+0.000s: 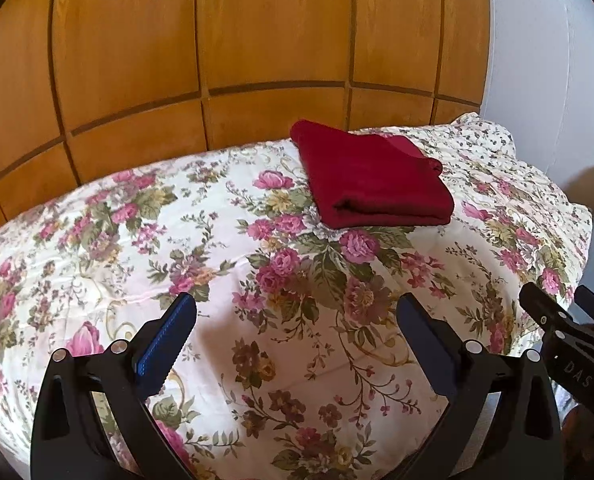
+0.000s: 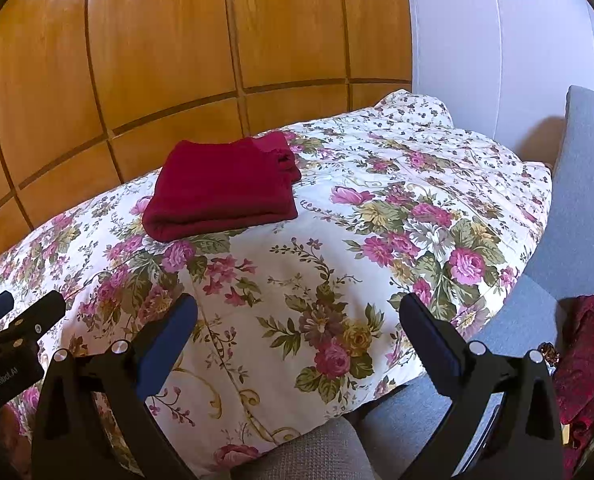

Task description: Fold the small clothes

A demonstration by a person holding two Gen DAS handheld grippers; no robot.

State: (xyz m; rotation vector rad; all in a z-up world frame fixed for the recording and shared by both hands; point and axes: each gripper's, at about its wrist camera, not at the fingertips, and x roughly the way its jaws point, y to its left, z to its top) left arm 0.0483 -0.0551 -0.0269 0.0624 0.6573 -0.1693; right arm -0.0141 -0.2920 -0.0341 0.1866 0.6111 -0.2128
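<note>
A dark red garment lies folded into a neat rectangle on the flowered bedspread, toward the far side near the wooden panelling. In the right wrist view the same folded garment sits left of centre. My left gripper hovers open over the near part of the spread, well short of the garment, nothing between its blue pads. My right gripper is also open and empty above the spread's near right corner. Each gripper's black tip shows at the edge of the other's view.
Wooden wardrobe panels rise behind the bed, with a white wall to the right. A grey upholstered seat borders the bed on the right, and a crumpled dark red cloth lies on it.
</note>
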